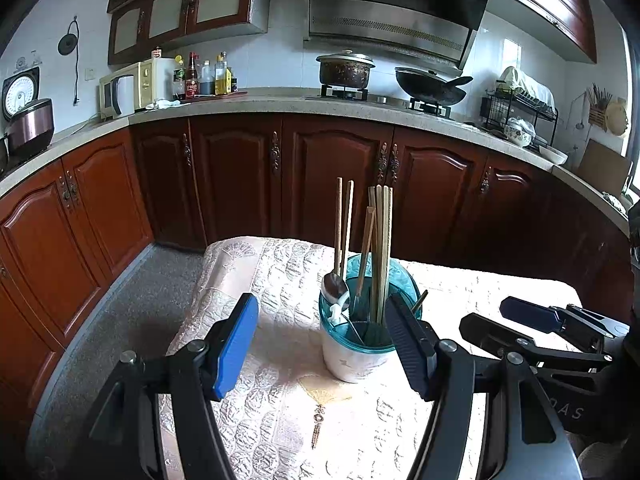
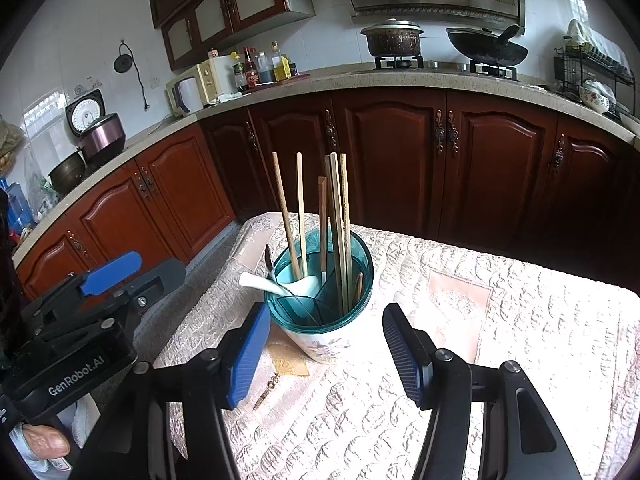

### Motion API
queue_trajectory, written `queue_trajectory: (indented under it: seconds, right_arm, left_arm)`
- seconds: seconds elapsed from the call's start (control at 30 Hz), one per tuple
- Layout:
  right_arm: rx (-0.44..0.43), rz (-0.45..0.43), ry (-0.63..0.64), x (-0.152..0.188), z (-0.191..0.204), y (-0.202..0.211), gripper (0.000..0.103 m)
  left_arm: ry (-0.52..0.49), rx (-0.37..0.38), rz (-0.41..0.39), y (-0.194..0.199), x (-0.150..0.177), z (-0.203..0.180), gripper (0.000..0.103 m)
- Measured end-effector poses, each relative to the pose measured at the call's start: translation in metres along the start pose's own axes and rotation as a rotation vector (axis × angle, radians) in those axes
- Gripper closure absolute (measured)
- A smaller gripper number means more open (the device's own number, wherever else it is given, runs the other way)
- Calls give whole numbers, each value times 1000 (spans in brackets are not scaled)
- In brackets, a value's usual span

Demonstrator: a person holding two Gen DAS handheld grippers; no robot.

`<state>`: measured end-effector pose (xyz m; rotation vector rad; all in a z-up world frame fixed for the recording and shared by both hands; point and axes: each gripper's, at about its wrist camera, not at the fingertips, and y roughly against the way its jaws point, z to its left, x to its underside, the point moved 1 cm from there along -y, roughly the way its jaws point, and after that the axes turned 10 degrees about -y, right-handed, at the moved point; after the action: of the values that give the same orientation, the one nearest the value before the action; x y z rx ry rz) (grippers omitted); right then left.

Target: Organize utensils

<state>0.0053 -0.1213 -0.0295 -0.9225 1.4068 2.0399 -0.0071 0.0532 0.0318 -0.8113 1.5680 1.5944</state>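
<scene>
Both grippers, left gripper (image 1: pixel 324 344) and right gripper (image 2: pixel 326 354), gape empty near utensil holder (image 2: pixel 320 336); a clumsy reach into the chopsticks (image 2: pixel 340 220) could tip it.

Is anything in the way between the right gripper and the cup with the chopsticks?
Nothing visible. The right gripper stands open just before the utensil holder, with only bare tablecloth between them.

A: Left gripper (image 1: pixel 324 344)?
B: Tilted down, jaws wide apart, nothing between the blue pads; it sits left of the right gripper.
A: Right gripper (image 2: pixel 326 354)?
B: Same downward tilt, jaws parted, pads bare.
A: Hands?
B: A thumb (image 2: pixel 48 444) shows below the left gripper's body.
</scene>
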Motion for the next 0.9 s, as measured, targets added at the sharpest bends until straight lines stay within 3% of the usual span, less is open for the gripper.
queue_trajectory:
  seconds: [0.9]
  right_arm:
    - [1, 15, 9, 0, 5, -5, 40]
  left_arm:
    - [5, 1, 13, -5, 0, 1, 36]
